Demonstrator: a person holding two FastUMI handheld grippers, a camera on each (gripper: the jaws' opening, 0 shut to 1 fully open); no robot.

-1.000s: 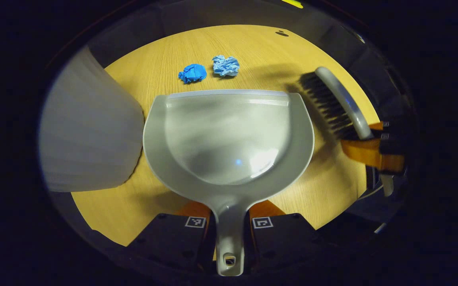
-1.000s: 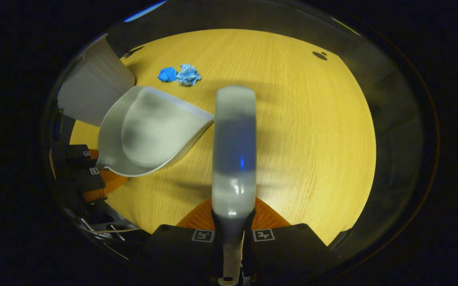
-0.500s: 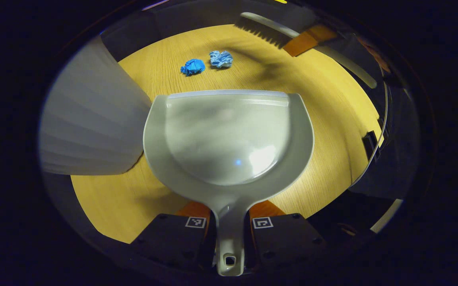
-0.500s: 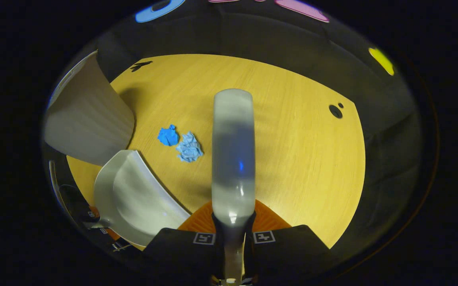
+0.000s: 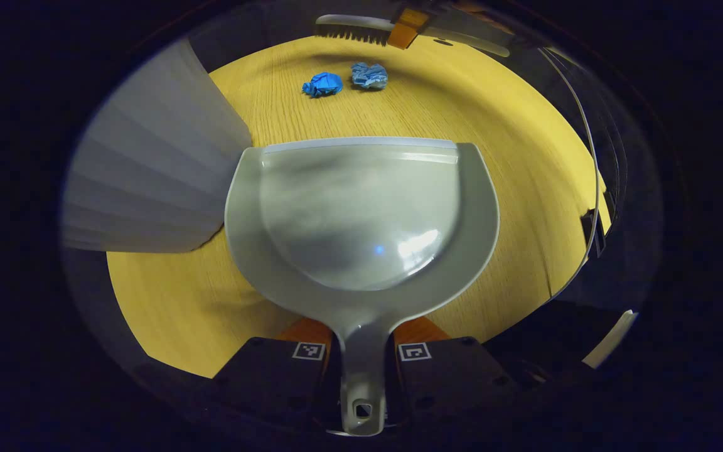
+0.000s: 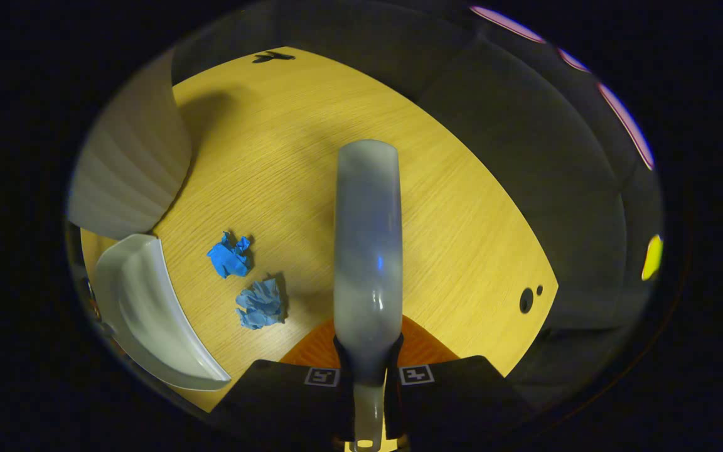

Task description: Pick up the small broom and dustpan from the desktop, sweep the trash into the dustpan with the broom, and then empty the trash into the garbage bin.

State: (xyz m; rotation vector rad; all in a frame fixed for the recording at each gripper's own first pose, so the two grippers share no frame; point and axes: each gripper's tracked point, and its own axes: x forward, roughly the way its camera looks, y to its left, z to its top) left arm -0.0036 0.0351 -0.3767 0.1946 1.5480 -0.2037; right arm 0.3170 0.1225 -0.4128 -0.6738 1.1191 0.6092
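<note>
Beyond dustpan (image 5: 361, 213) lip, bare desktop (image 5: 512, 150)

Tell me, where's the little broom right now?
The broom, held in the right gripper, hangs at the table's far edge in the left gripper view, just beyond the two blue paper wads.
</note>
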